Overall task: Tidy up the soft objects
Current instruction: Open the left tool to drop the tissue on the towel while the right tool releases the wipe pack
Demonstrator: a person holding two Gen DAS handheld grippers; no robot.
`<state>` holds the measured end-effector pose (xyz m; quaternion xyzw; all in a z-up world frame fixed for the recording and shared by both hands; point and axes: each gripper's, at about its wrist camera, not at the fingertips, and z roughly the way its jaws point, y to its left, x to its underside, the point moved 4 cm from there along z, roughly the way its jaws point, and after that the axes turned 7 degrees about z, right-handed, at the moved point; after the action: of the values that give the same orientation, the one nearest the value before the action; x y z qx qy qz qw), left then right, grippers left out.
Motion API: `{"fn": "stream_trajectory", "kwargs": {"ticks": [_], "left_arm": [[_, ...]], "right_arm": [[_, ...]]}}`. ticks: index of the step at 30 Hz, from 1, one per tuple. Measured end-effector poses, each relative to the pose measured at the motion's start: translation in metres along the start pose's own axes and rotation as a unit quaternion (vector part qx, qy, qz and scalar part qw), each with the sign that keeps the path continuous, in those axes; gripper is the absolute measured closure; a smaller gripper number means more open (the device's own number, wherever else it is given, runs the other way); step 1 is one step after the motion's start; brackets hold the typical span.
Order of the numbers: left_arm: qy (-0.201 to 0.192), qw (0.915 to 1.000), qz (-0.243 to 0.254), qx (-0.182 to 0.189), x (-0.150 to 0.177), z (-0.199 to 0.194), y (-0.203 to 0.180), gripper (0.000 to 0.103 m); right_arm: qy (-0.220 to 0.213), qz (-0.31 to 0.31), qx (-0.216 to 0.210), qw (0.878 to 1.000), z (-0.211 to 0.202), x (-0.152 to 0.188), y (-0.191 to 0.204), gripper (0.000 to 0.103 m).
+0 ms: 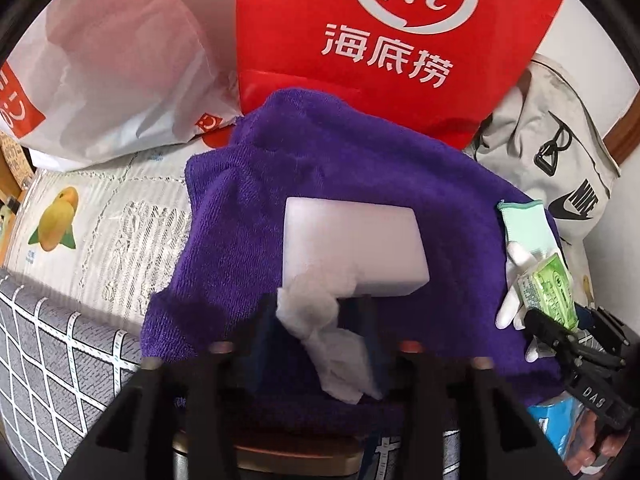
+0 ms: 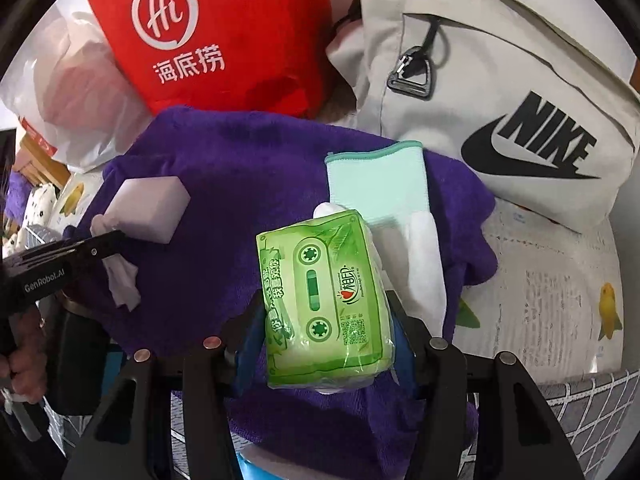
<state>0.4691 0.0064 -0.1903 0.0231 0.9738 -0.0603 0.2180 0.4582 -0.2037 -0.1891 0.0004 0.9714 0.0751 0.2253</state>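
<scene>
Crumpled tissue [image 1: 320,320] lies between the half-open left claw [image 1: 316,316]; right claw [image 2: 324,320] grips a green tissue pack [image 2: 320,304] above the purple towel [image 2: 224,168], red bag [image 2: 208,32] far behind

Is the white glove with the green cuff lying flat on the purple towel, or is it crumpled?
Mostly flat. The glove lies spread on the purple towel, its cuff smooth, and the green tissue pack covers part of it.

I see a purple towel [image 1: 248,208] under a white sponge [image 1: 352,248], a green cassette-print tissue pack [image 2: 324,300], a mint-cuffed white glove [image 2: 376,188], and a red bag [image 1: 384,40] with white lettering.
</scene>
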Motion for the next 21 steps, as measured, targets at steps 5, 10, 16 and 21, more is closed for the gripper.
{"fn": "stream_trajectory", "kwargs": {"ticks": [5,10,16,21], "left_arm": [[-0.006,1.0,-0.002,0.006,0.0,-0.009,0.002,0.031],[-0.008,1.0,0.003,0.005,0.003,-0.02,0.004,0.031],[-0.022,0.9996,0.016,0.005,0.012,-0.044,0.004,0.031],[-0.038,0.9989,0.025,-0.006,0.021,-0.063,0.006,0.031]], "right_arm": [[-0.009,-0.007,-0.001,1.0,-0.001,-0.001,0.003,0.029],[-0.013,0.001,-0.009,1.0,-0.01,-0.001,0.0,0.027],[-0.025,0.008,-0.017,1.0,-0.029,0.004,0.0,0.027],[-0.041,0.027,-0.035,0.998,-0.053,0.012,0.001,0.027]]}}
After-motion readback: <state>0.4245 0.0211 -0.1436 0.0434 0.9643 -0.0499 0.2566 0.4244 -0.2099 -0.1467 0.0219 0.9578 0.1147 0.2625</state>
